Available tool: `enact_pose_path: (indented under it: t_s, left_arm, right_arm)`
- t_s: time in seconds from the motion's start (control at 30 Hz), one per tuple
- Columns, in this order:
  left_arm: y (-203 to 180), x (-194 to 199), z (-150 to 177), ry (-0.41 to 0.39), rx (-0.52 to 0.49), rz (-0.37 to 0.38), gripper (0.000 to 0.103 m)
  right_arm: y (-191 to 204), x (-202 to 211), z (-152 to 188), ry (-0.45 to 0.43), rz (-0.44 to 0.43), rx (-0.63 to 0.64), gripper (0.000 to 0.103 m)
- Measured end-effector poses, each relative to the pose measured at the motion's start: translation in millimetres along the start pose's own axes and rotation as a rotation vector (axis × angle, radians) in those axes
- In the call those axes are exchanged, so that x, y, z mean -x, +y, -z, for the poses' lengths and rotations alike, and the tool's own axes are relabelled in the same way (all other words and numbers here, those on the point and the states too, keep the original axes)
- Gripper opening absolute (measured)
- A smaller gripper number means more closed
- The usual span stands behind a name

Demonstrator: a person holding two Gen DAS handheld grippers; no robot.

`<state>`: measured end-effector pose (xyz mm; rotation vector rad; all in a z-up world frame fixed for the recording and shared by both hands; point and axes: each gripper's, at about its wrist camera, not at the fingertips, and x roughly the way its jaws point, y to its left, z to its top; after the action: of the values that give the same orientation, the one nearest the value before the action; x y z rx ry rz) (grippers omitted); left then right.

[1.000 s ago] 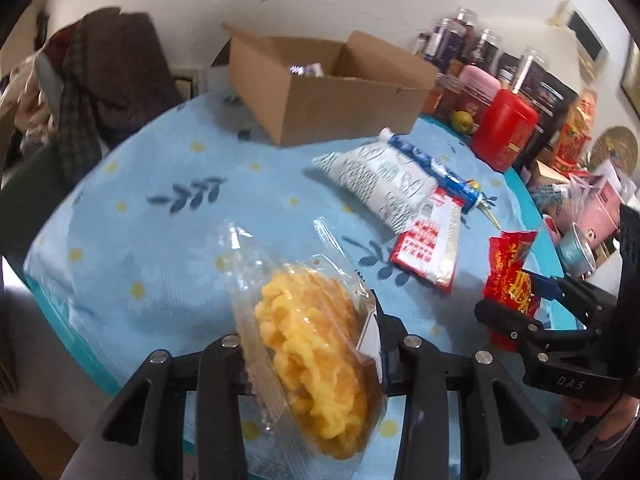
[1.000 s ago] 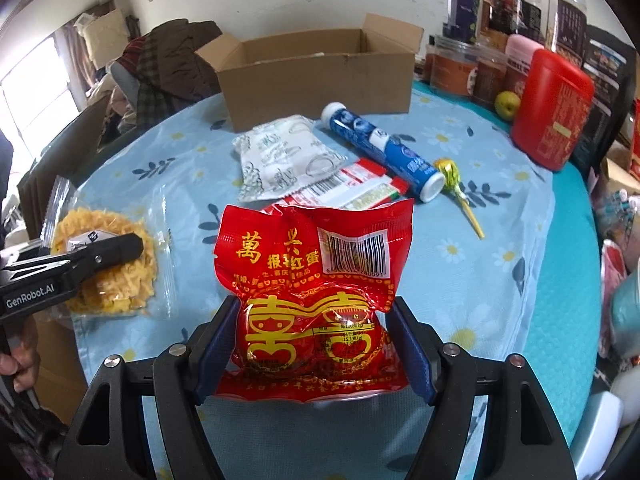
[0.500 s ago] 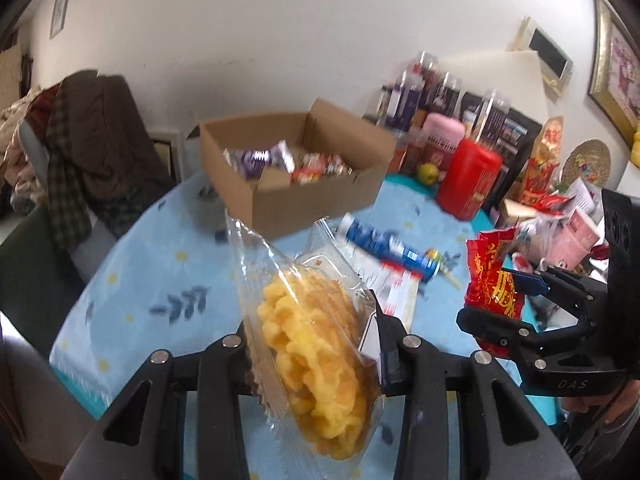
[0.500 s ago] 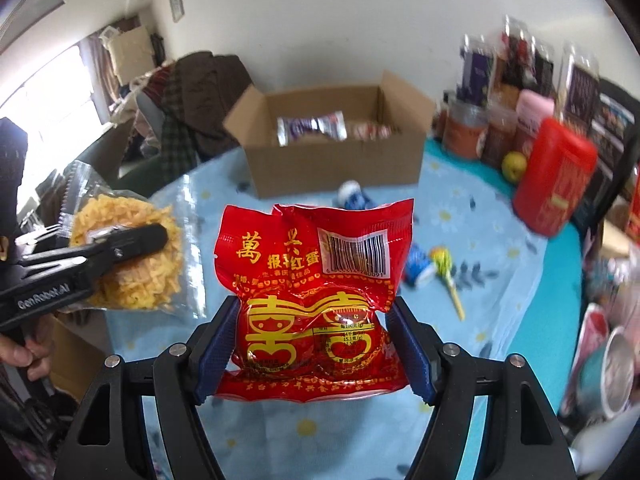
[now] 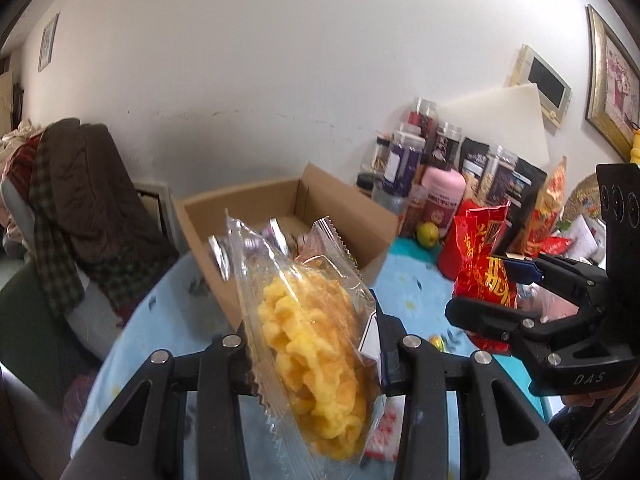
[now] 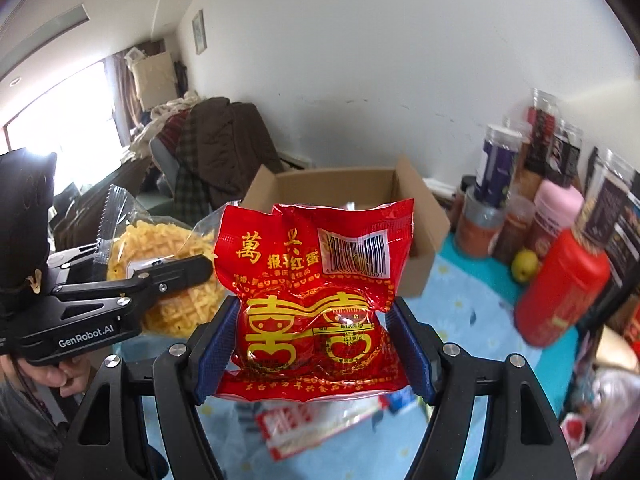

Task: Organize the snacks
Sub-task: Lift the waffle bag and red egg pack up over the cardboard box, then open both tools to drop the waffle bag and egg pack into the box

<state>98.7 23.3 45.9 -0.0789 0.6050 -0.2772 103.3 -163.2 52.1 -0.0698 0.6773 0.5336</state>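
Yellow lattice-shaped cracker in a clear plastic wrapper (image 5: 316, 344) stands on edge in the left tool (image 5: 316, 364), clamped between its black fingers, long axis running up and away toward the open brown cardboard box (image 5: 340, 216). Alongside, the right tool (image 6: 312, 344) is angled down over the blue flowered surface (image 6: 460, 304), its blue pads gripping the lower half of a red foil packet with gold characters (image 6: 316, 276), held upright with the barcode at top, in front of the box.

Home dining rm: framed pics (image 5: 614, 80), coat-draped chair (image 6: 224, 148), cluttered table (image 5: 416, 280).
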Motion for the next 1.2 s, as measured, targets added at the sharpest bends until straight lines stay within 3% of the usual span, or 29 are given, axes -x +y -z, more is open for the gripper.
enact_pose_path:
  t_s: [0.5,1.2]
  left_arm:
    - [30.1,-85.4,-67.1,0.014,-0.030,-0.007,0.038]
    - [68.3,-194.0,-84.6,0.188,-0.058,-0.076,0.038]
  right_arm:
    - [-45.1,-74.8,-66.8,-0.043,0.027,0.010,0.074]
    - [-67.0,-168.7,-88.4,0.060,0.046,0.021,0.074]
